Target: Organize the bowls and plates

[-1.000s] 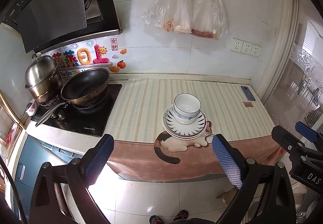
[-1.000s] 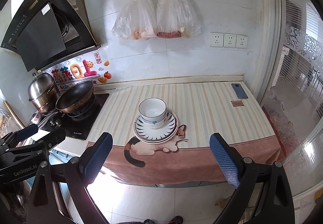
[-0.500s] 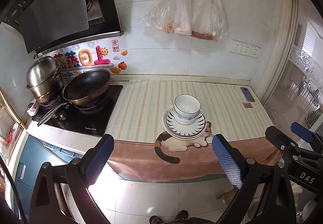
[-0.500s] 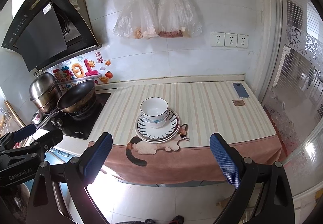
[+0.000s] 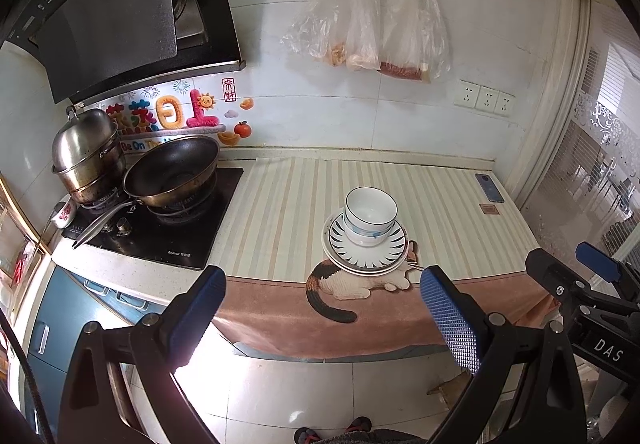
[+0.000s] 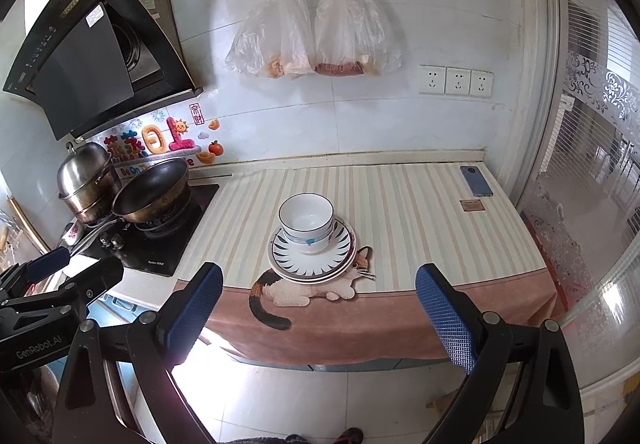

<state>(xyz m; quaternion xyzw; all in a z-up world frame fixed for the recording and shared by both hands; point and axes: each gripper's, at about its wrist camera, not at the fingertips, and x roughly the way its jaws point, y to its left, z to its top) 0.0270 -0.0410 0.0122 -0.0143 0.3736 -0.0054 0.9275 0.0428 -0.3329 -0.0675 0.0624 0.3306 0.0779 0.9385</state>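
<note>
Both jaws spread wide and empty, held back off the counter's front edge

My left gripper (image 5: 320,308) and right gripper (image 6: 318,304) grip nothing; I hold them back, off the stack. The bowls (image 6: 306,218) sit nested on the stacked plates (image 6: 314,258), near the front edge of the striped counter (image 6: 420,204), over the cat print (image 6: 308,290), well apart from the wok (image 6: 152,190) at the left end. Stacked this way, they look already gathered, or ready to lift

Bowl (image 5: 370,215) sits in stacked plates (image 5: 366,250), frame centre, near the tabletop's (image 5: 280,212) front edge. Stove (image 5: 160,220) left of the plates, wok (image 5: 172,172) on it, pot (image 5: 86,160) further left. Phone (image 5: 489,187) at right, by the back wall. Bags (image 5: 372,32) hang on the wall, upper centre.
</note>
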